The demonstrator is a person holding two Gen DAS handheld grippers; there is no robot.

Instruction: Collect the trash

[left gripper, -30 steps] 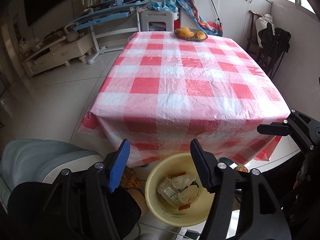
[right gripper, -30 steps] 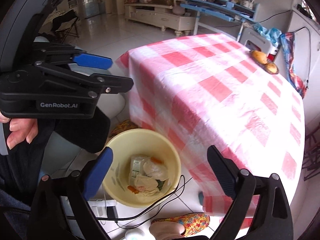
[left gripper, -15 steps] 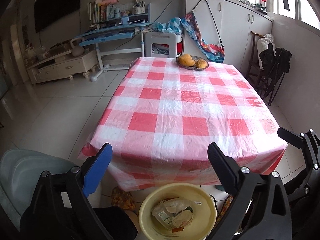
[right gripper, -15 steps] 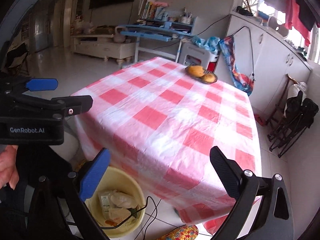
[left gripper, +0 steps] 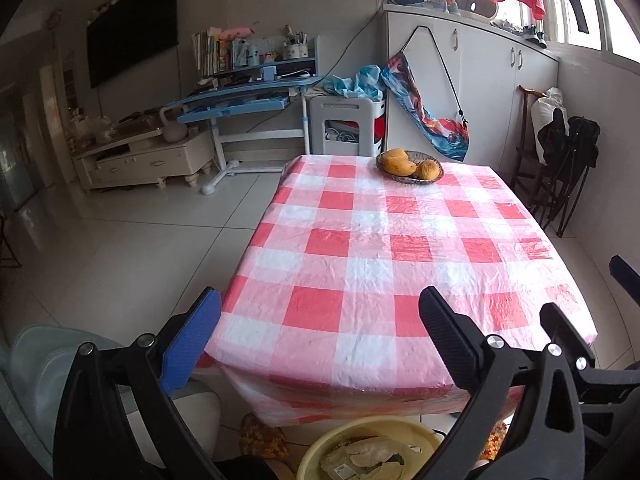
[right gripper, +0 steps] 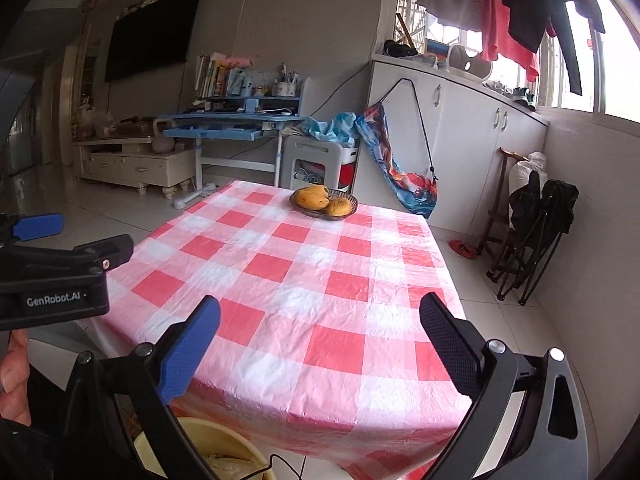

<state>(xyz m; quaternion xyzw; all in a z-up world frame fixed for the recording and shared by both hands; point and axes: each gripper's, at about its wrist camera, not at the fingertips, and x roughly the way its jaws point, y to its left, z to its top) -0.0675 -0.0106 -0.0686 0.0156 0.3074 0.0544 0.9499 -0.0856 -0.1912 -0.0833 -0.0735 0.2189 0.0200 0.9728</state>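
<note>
Standing spread wide with nothing between the pads: left tongs (left gripper: 320, 336), jaws just opened further, and right tongs (right gripper: 320, 340), equally spread and empty. Printed in white on the black body of the left tongs, seen at the left edge of the right wrist view: "GenRobot.AI". Gripped below that body by a hand (right gripper: 14, 376), fingers only partly in view. Lying directly beneath both tongs, on the floor just under the near edge of the bench (left gripper: 400, 264): yellow basin (left gripper: 320, 450) holding crumpled trash (left gripper: 372, 458); label on one wrapper too small to read. Draped over the bench edges: red-and-white checked cloth, near corner overhanging the basin. Sitting at the far end of the bench: fruit bowl (left gripper: 412, 166), well apart from both tongs. Open tiled floor (left gripper: 132, 256) to the left of the bench; folded chairs (right gripper: 532, 232) near its right side.
</note>
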